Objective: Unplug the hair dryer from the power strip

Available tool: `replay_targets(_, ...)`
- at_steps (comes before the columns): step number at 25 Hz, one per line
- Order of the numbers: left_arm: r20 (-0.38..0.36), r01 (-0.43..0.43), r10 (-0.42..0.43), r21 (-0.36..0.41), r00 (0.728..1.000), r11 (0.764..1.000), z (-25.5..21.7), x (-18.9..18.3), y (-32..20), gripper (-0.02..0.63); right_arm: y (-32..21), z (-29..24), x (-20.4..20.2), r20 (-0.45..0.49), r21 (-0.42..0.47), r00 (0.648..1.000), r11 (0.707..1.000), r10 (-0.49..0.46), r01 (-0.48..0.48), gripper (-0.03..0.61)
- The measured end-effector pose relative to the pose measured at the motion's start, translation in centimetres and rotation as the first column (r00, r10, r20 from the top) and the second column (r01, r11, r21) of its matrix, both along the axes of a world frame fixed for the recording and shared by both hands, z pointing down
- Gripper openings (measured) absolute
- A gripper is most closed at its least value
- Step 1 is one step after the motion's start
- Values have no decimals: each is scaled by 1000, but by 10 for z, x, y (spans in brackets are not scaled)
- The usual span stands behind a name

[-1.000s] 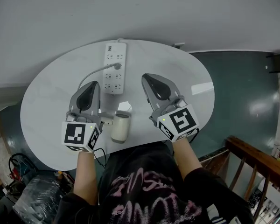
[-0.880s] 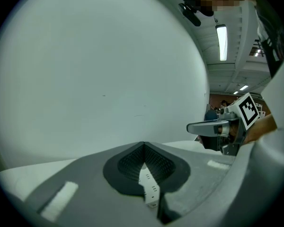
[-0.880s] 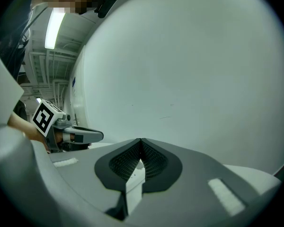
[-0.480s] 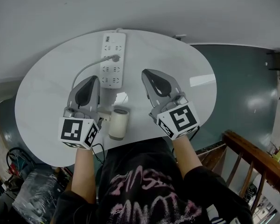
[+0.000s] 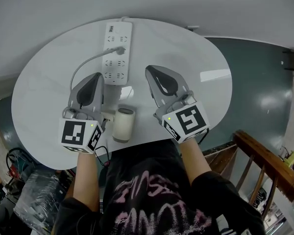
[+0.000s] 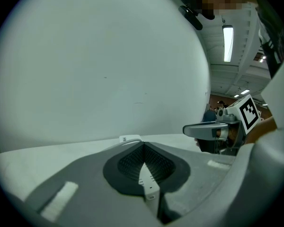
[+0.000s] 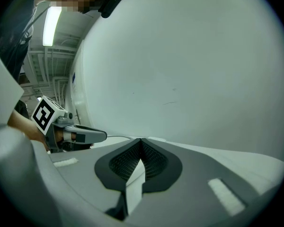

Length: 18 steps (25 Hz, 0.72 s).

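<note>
The white power strip [image 5: 116, 53] lies lengthwise at the table's far side. One grey plug [image 5: 120, 49] sits in it. Its grey cord [image 5: 83, 67] curves left and back toward the white hair dryer [image 5: 123, 124], which lies at the near edge between my hands. My left gripper [image 5: 94, 77] is shut and empty, left of the strip's near end. My right gripper [image 5: 153, 71] is shut and empty, right of it. In the left gripper view the strip's end [image 6: 130, 138] shows just beyond the closed pads [image 6: 143, 162].
The white oval table [image 5: 196, 67] stands against a pale wall. Dark floor and a wooden railing [image 5: 264, 165] lie to the right. Bags and cables [image 5: 19, 180] sit on the floor at the left. The right gripper [image 6: 213, 130] shows in the left gripper view.
The head camera has shifted, so the table sits higher in view. Both grippers stay shut beside the strip's near end. The plug is still in the strip.
</note>
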State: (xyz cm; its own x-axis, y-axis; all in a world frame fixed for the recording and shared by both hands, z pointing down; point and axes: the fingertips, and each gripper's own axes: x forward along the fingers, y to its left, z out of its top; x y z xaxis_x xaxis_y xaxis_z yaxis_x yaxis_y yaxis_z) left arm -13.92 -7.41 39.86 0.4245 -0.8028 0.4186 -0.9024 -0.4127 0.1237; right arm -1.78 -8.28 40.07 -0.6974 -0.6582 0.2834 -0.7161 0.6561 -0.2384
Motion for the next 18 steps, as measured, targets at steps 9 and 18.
replay_targets(9, 50, -50, 49, 10, 998, 999, -7, 4, -6, 0, -2, 0, -8, 19, 1, 1000, 1000, -9, 9, 8)
replay_targets(18, 109, -158, 158, -6, 981, 987, -11, 15, -15, 14, -1, 2, -18, 41, -10, 999, 1000, -13, 14, 8)
